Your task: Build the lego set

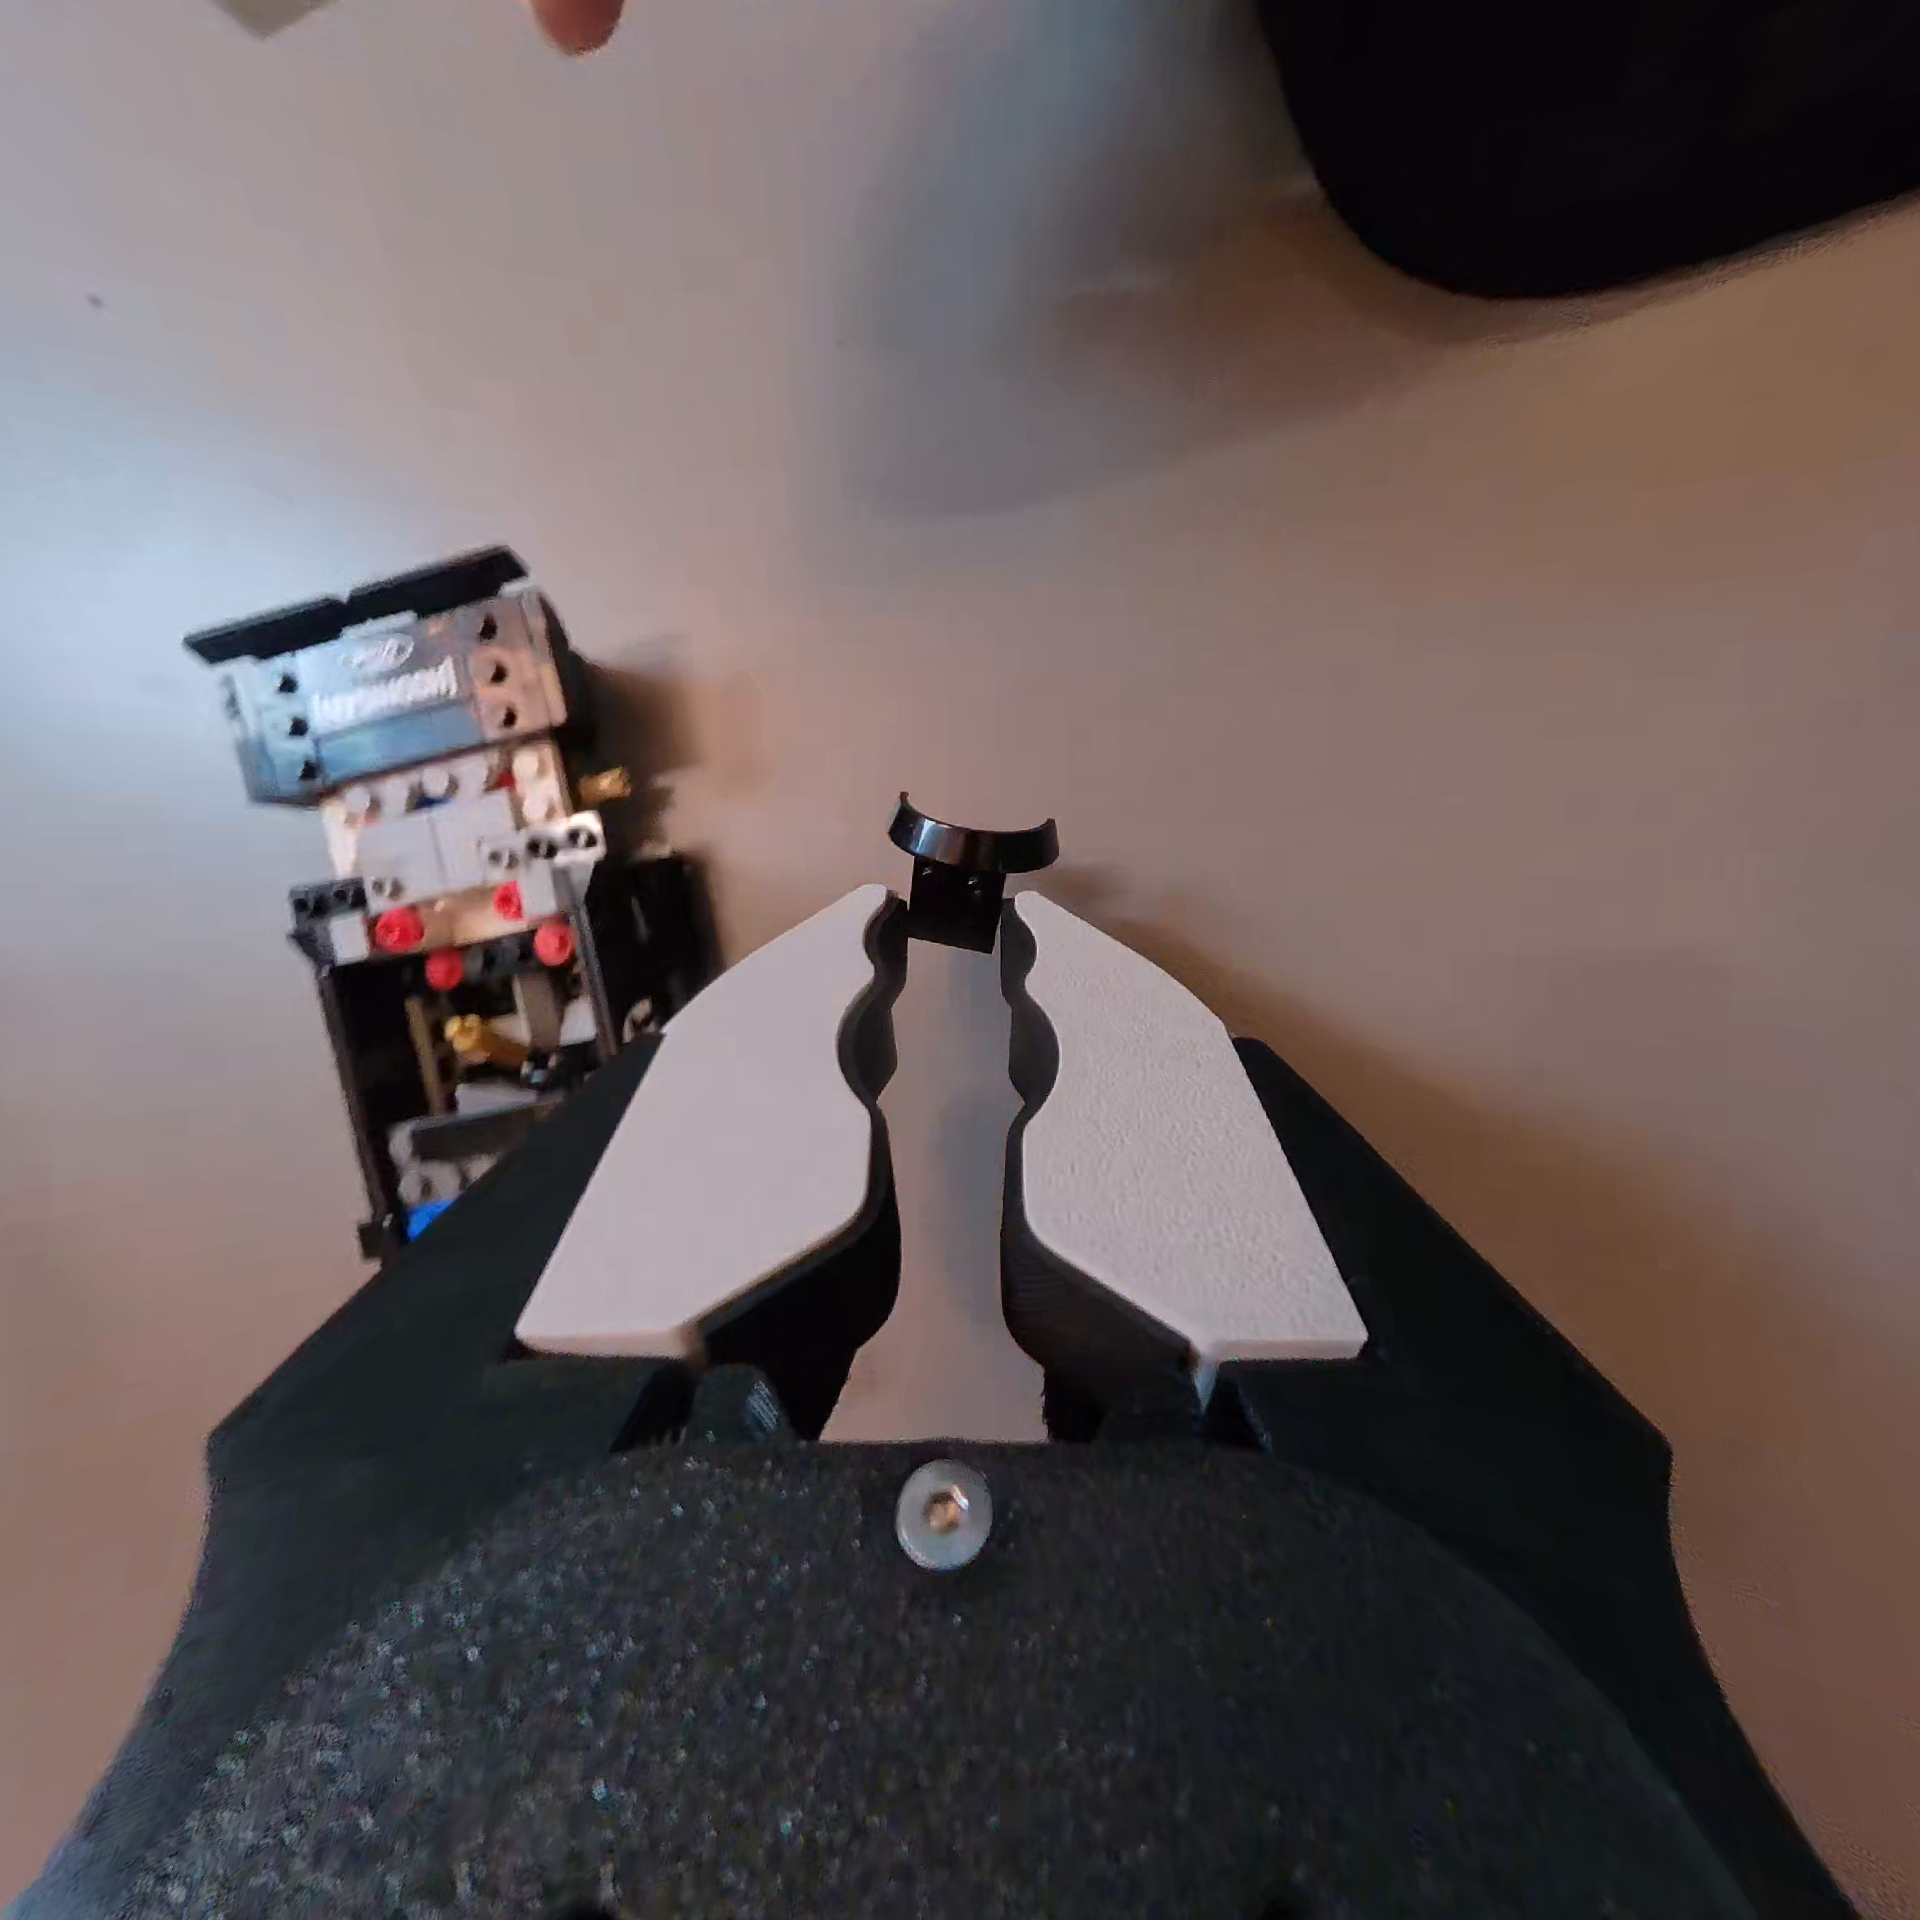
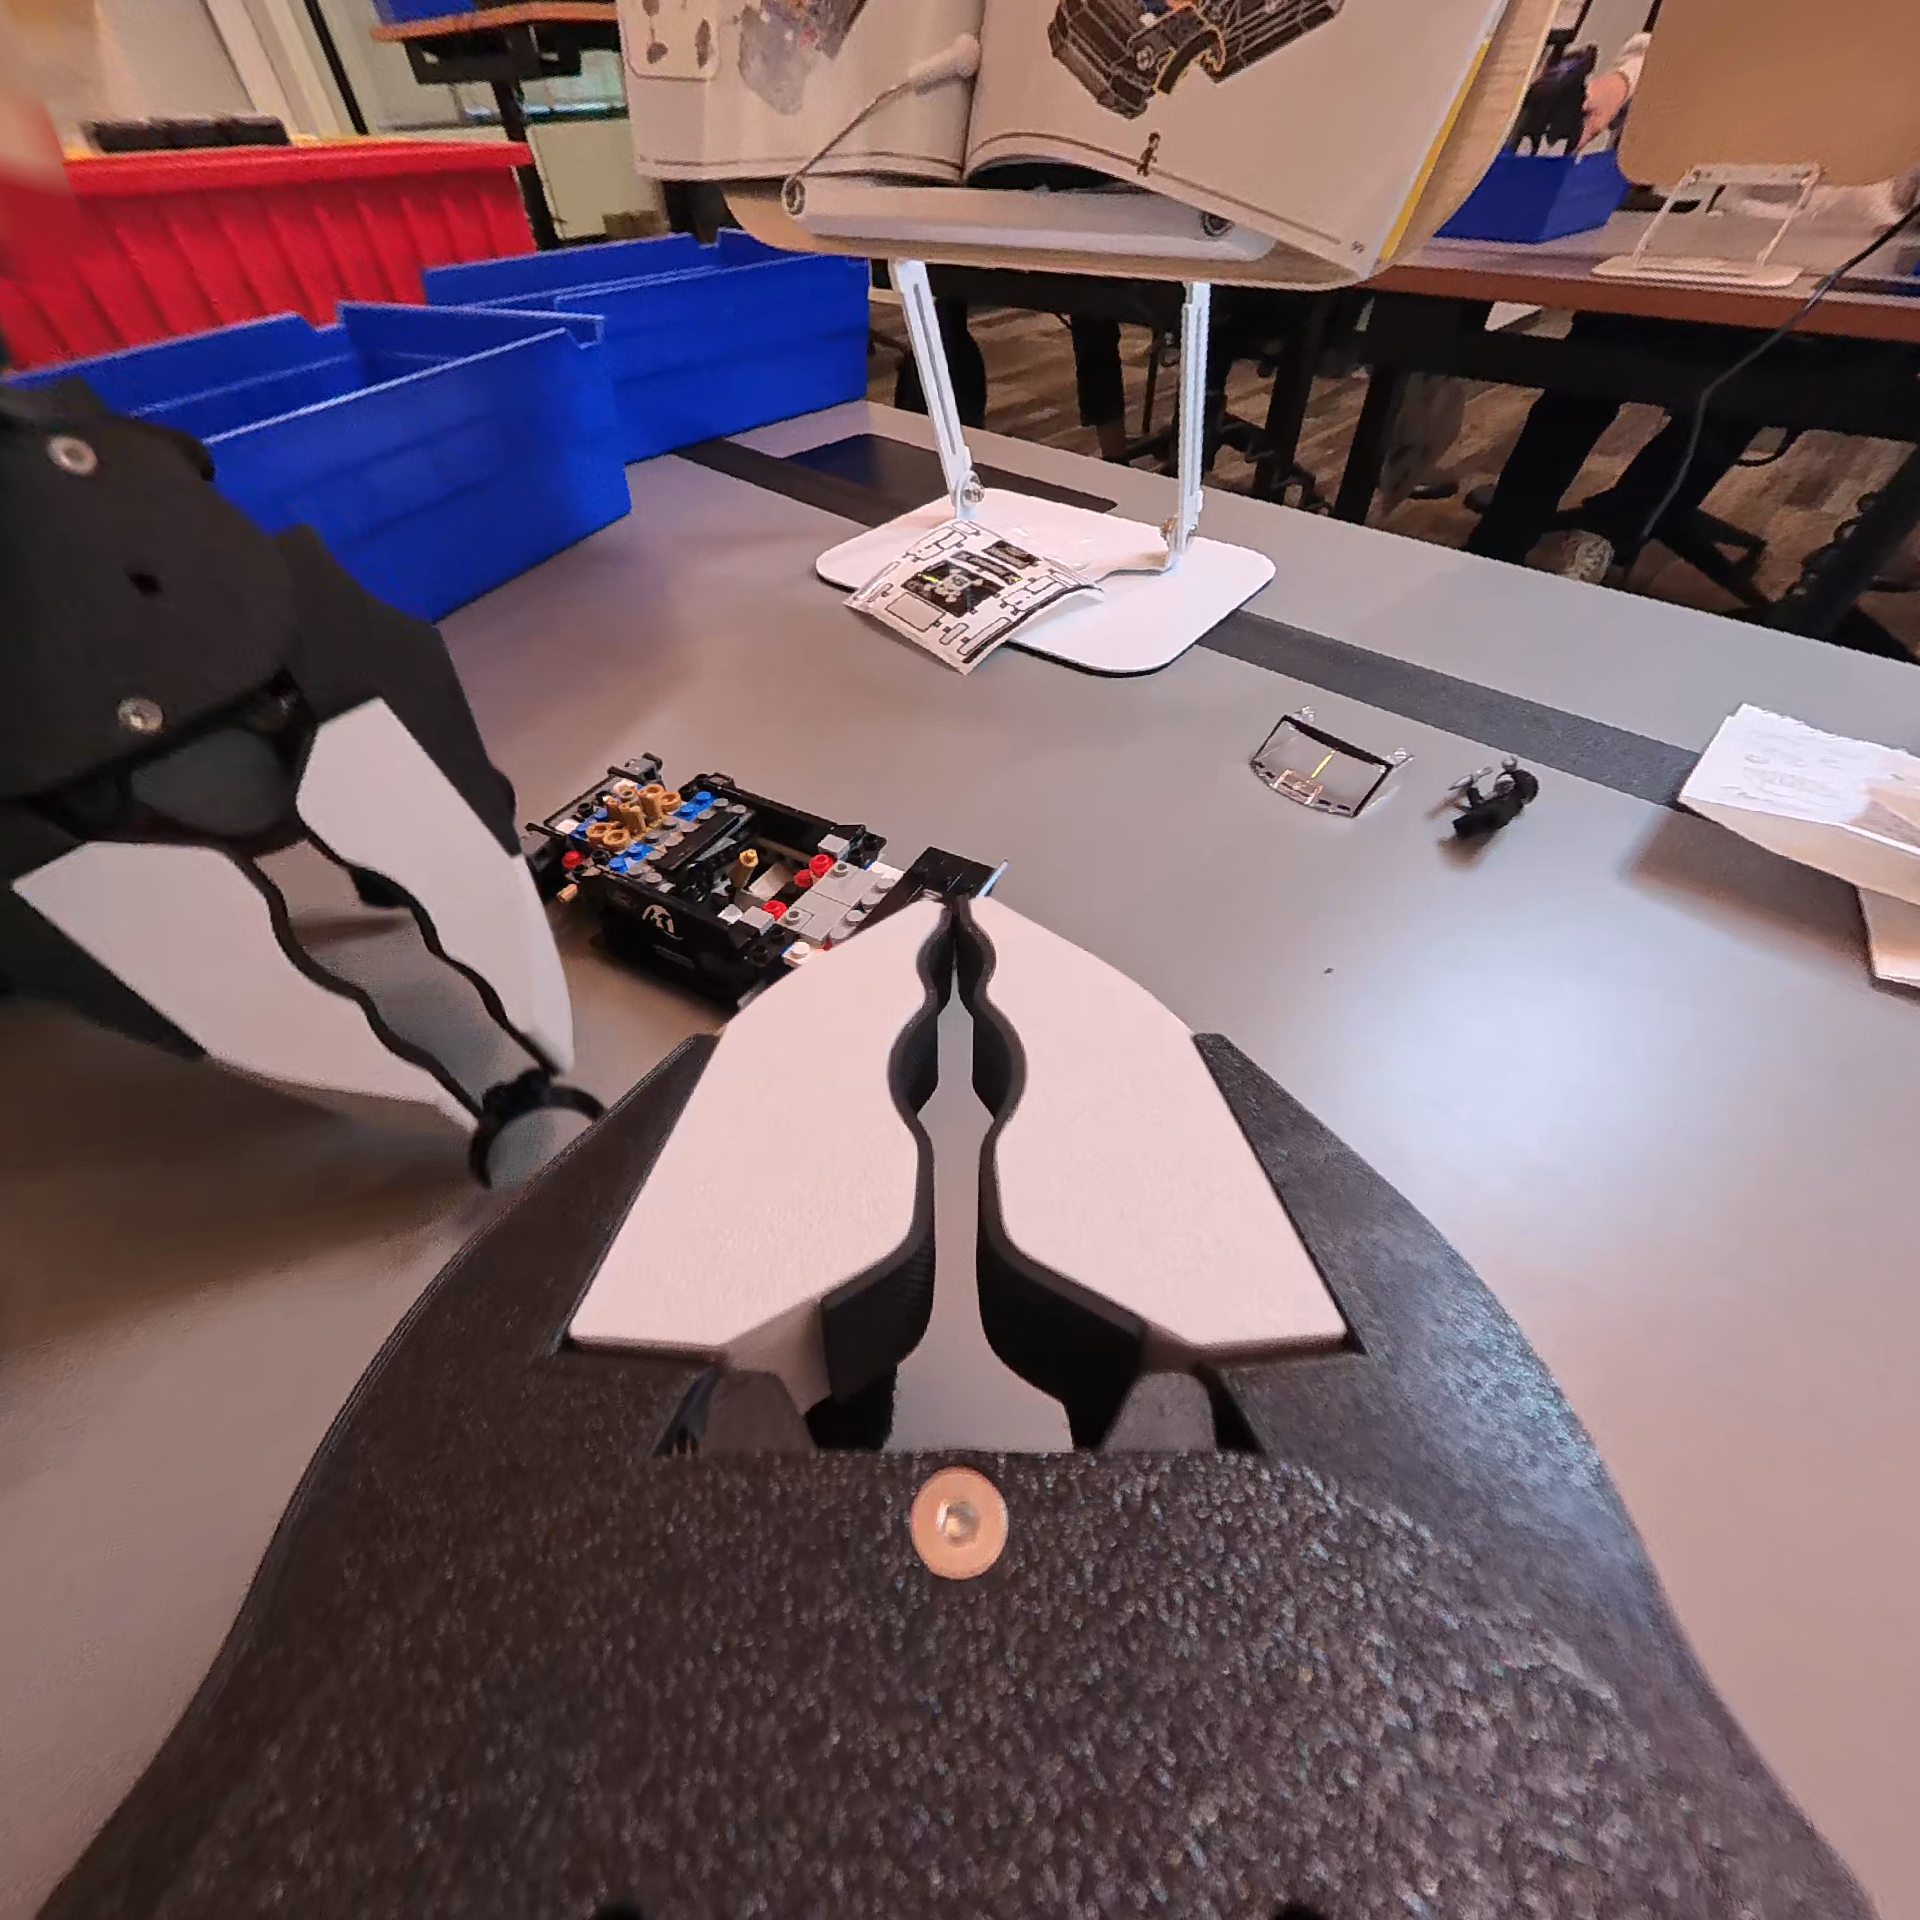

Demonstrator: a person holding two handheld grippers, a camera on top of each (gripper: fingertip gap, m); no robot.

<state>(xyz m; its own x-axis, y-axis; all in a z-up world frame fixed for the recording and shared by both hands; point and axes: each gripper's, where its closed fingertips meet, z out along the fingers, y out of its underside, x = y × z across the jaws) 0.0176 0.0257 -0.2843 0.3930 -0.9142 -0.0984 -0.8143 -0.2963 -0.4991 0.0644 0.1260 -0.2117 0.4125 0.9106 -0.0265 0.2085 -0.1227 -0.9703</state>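
A: Starting nearest, what is the left gripper [image 1: 948, 914] doing?

B: Its fingers [image 1: 727, 1122] are pinching a small black wheel-arch piece [image 1: 966, 847] at the very tips. In the left wrist view the curved arch is sticking out past the tips toward twelve o'clock, above the grey worktop [image 1: 1351, 727].

A: And the right gripper [image 2: 956, 914]?

B: Its fingers [image 2: 769, 1164] are pressing nearly together, with only a thin slit between the tips and nothing in them. The left gripper is showing at nine o'clock in the right wrist view, tips pointing down.

A: Where is the lego car sitting?

B: The partly built black car [image 2: 727, 883] is lying on the worktop just beyond the right fingertips, toward eleven o'clock, with tan, blue, red and grey pieces showing on top. In the left wrist view it is lying at nine o'clock beside the left finger.

A: Farther out?

B: Toward one o'clock a clear windscreen piece [image 2: 1325, 774] is lying flat, and a small dark cluster of parts [image 2: 1491, 800] is sitting just beside it. Some papers [image 2: 1808, 800] are lying at three o'clock. At twelve o'clock a sticker sheet [image 2: 971, 592] is resting on the base of a white stand [image 2: 1174, 613], which is holding an open instruction booklet [image 2: 1143, 94]. Blue bins [image 2: 468, 416] are lining up at ten o'clock, with a red bin [image 2: 260, 229] behind them.
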